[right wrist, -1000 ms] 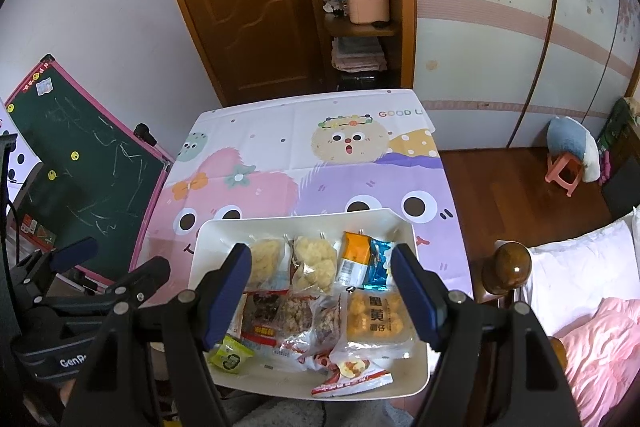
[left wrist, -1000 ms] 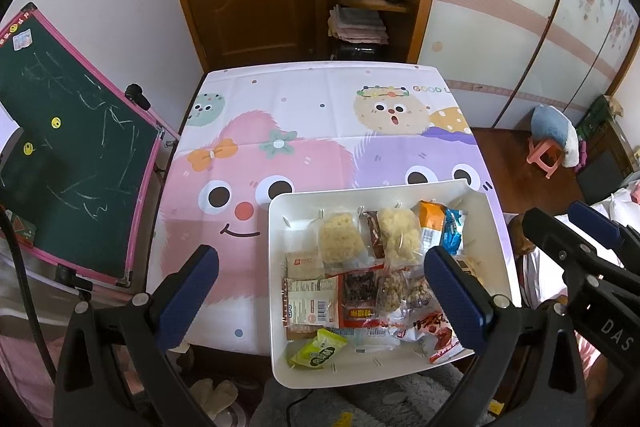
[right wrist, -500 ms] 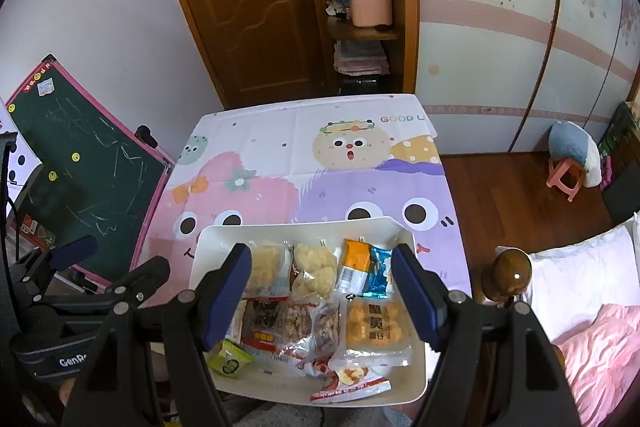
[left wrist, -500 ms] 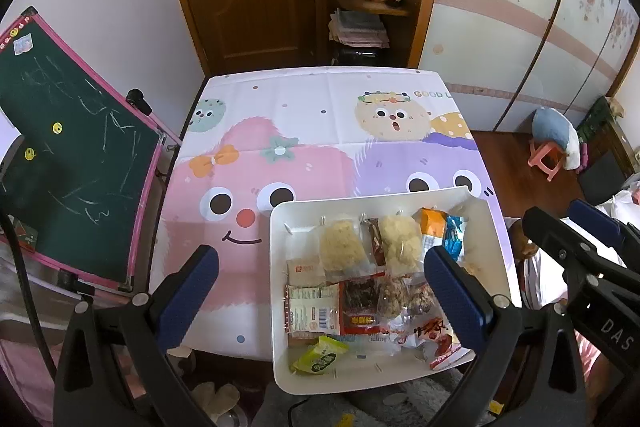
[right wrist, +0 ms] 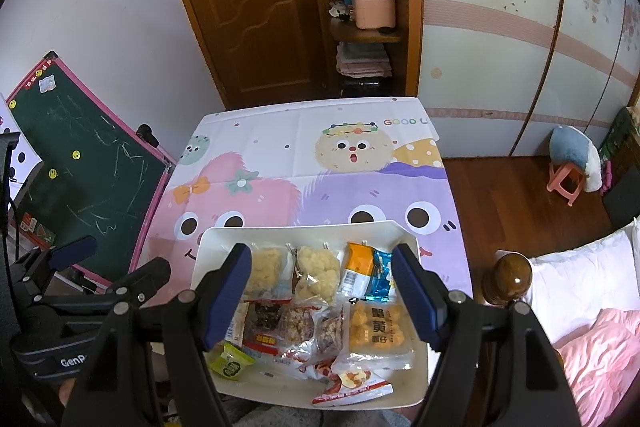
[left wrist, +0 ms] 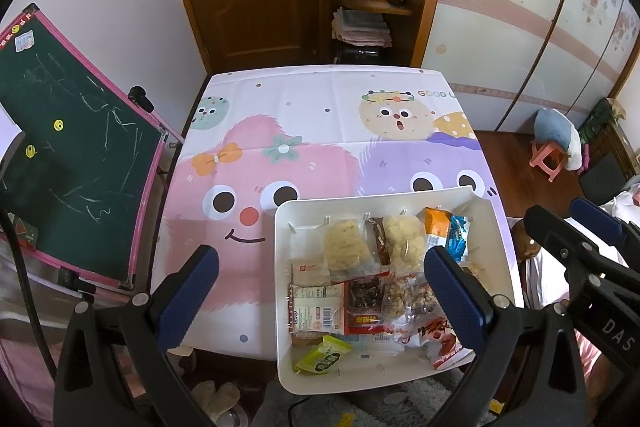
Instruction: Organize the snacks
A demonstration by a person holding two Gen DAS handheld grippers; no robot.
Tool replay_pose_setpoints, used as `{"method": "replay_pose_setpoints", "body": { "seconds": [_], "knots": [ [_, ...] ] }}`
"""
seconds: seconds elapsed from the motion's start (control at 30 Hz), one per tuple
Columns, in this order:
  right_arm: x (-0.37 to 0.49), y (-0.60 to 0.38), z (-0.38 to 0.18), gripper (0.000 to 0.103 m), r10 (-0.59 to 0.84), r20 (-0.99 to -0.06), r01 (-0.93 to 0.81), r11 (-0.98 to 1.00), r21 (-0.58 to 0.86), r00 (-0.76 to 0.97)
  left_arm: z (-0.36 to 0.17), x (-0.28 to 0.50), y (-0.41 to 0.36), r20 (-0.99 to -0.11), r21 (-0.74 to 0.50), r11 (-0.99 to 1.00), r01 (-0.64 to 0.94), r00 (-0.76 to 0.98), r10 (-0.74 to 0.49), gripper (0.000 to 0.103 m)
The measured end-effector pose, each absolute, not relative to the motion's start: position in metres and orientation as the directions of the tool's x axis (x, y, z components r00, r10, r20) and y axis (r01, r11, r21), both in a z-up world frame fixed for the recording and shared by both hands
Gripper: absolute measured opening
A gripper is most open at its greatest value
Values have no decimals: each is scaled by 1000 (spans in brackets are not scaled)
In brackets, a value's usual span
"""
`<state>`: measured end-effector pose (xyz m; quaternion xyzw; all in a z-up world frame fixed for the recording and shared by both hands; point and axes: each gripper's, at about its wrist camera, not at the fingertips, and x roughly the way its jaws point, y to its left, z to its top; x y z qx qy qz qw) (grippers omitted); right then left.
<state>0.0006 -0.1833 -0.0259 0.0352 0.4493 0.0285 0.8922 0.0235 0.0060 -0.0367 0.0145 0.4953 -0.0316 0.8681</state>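
Note:
A white tray (left wrist: 280,227) (right wrist: 208,239) sits at the near edge of the table, filled with several wrapped snacks. Two pale puffed cakes (left wrist: 344,247) (right wrist: 316,273) lie at its far side, beside an orange packet (left wrist: 436,231) (right wrist: 356,267) and a blue packet (right wrist: 380,275). A green packet (left wrist: 324,355) (right wrist: 230,363) and a red packet (left wrist: 362,307) lie nearer. A yellow snack bag (right wrist: 376,331) lies at the right. My left gripper (left wrist: 320,259) hovers open above the tray's left part. My right gripper (right wrist: 322,259) hovers open over the snacks. Neither holds anything.
A cartoon tablecloth (left wrist: 320,131) covers the table beyond the tray. A pink-framed green chalkboard (left wrist: 72,155) leans at the left edge. A wooden bedpost knob (right wrist: 512,275) and a bed with pink bedding (right wrist: 592,359) stand at the right. A door and shelves lie beyond.

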Motion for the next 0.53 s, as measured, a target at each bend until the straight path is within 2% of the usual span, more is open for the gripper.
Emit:
{"method": "replay_pose_setpoints", "body": {
  "seconds": [0.53],
  "knots": [
    [0, -184, -26, 73, 83, -800, -19, 996, 89, 595, -36, 23, 1, -861, -4, 998, 63, 507, -36, 102]
  ]
}}
